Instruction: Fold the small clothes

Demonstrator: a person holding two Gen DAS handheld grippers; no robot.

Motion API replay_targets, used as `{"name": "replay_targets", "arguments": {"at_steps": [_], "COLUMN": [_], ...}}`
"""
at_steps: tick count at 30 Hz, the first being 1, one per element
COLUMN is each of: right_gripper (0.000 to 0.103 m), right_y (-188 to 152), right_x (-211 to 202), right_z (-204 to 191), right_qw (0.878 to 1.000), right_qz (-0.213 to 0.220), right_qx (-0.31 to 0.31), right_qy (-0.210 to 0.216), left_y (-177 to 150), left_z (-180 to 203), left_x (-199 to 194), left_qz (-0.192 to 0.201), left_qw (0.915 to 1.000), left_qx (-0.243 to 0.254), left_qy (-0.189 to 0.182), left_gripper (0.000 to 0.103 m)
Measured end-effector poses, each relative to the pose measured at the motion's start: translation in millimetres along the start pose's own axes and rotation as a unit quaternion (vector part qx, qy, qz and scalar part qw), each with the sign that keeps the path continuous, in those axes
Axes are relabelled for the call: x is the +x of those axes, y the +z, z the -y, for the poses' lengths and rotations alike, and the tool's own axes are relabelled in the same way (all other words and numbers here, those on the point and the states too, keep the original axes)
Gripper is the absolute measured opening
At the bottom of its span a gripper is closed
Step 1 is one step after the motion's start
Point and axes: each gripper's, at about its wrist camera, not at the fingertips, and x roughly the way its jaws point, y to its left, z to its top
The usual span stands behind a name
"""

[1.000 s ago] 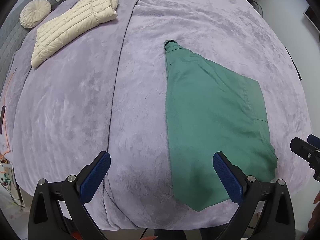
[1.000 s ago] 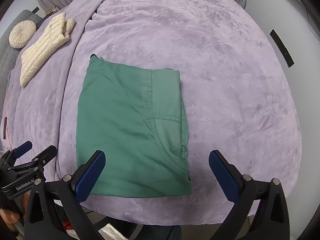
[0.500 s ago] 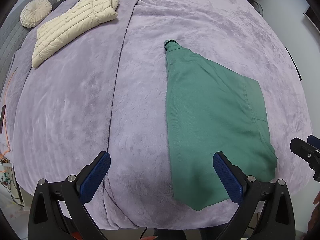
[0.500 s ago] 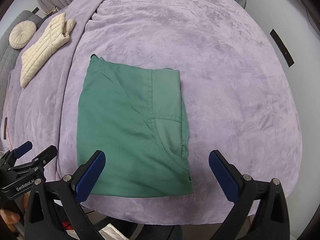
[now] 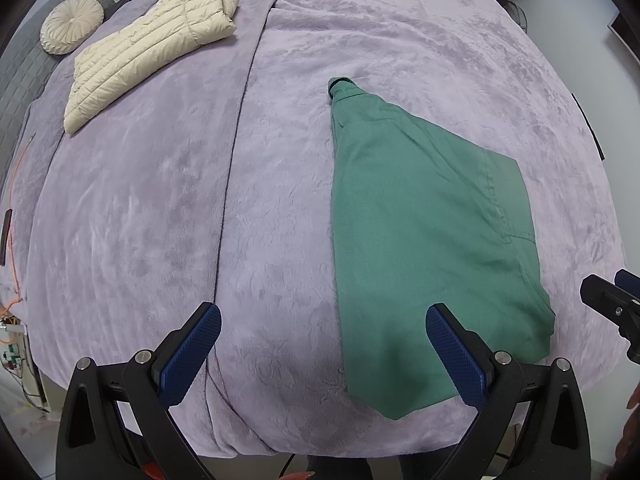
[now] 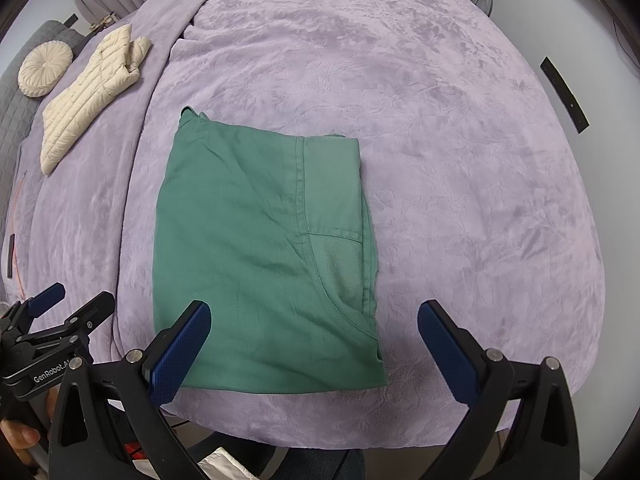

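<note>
- A lilac plush blanket (image 6: 460, 168) covers the whole bed, with a long dark seam (image 5: 236, 152) running from the near edge up toward the far end.
- A green garment (image 6: 248, 248) lies folded flat on the blanket near the bed's front edge, roughly rectangular, with a stitched seam and a paler panel along its right side; a small rolled cuff (image 5: 340, 82) sticks out at its far left corner.
- A cream quilted jacket (image 5: 148, 44) rests folded at the far left of the bed, well apart from the green garment.
- A round cream cushion (image 5: 72, 24) sits beyond the jacket, against a grey quilted surface (image 6: 16, 120).
- The left gripper (image 5: 323, 354) hovers above the bed's near edge with its blue pads spread wide, holding nothing; its right pad overlaps the garment's near left corner in the view.
- The right gripper (image 6: 314, 350) is likewise spread wide and empty, poised over the garment's near edge.
- A hand (image 6: 20, 438) grips the left tool's handle at the lower left of the right wrist view.
- A narrow black strip (image 6: 564, 94) lies on the pale floor to the right of the bed.
</note>
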Motion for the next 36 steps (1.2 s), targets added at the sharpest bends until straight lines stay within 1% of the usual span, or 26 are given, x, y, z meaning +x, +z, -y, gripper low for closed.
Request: {"name": "replay_targets", "arguments": {"at_steps": [23, 27, 29, 31, 34, 36], "right_gripper": [0.103, 0.103, 0.103, 0.103, 0.103, 0.103], "right_y": [-0.2, -1.1, -1.8, -2.0, 0.6, 3.1], "right_x": [1.4, 1.7, 2.4, 4.0, 6.9, 9.0], "right_z": [-2.5, -3.6, -4.7, -6.1, -5.8, -4.9], "right_qw": [1.0, 1.0, 1.0, 1.0, 1.0, 1.0], "right_qz": [0.0, 0.0, -0.001, -0.002, -0.005, -0.008], "right_qx": [0.002, 0.003, 0.003, 0.003, 0.002, 0.0], "right_qy": [0.001, 0.001, 0.001, 0.001, 0.003, 0.003], "left_y": [0.4, 2.3, 2.7, 2.9, 4.3, 6.0], "left_z": [0.5, -2.3, -3.2, -3.7, -3.7, -1.7], "left_x": [3.3, 7.9, 9.3, 9.0, 4.5, 4.9], "left_qz": [-0.006, -0.014, -0.015, -0.009, 0.01, 0.008], "left_qw": [1.0, 0.9999, 0.9998, 0.9998, 0.9999, 0.9999], "left_qx": [0.001, 0.0, 0.0, -0.001, 0.001, 0.007], "left_qy": [0.007, 0.005, 0.011, 0.017, 0.014, 0.006], "left_gripper": [0.103, 0.103, 0.103, 0.103, 0.103, 0.103]}}
